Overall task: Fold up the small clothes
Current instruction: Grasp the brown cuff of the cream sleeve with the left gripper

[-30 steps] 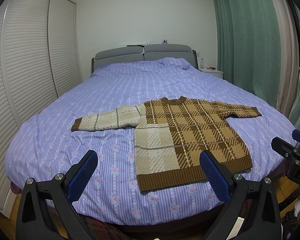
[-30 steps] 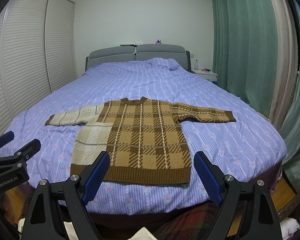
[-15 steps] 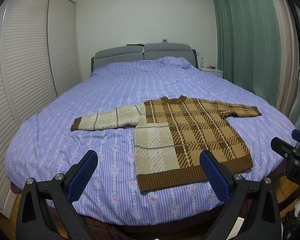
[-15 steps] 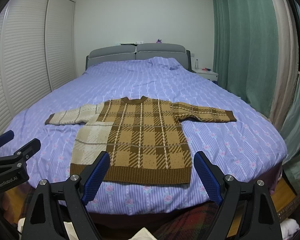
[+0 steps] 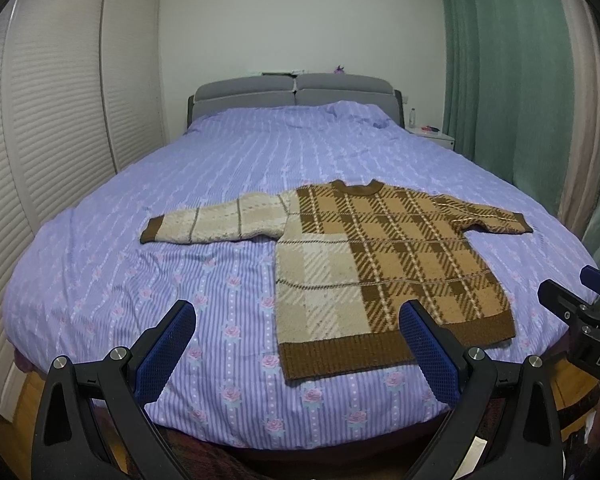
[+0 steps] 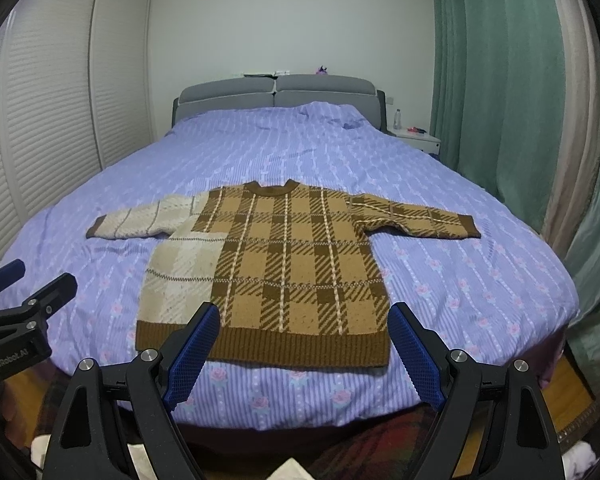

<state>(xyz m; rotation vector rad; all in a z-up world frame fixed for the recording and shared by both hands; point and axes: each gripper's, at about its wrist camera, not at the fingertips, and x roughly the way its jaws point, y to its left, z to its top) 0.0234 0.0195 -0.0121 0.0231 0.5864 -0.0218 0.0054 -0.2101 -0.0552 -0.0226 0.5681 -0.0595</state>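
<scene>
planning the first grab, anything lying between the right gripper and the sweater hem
Nothing but bedspread. In the right wrist view a bare strip of it separates the open right gripper from the sweater hem.

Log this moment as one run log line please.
stage: pre-grasp | plaid sweater: flat, unfolded on bed | left gripper: open, empty | right gripper: open, empty

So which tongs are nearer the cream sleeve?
Left. The left tongs hang open off the bed's foot, on the cream sleeve side. The right tongs, also open, sit further over, facing the sweater's brown half.
</scene>
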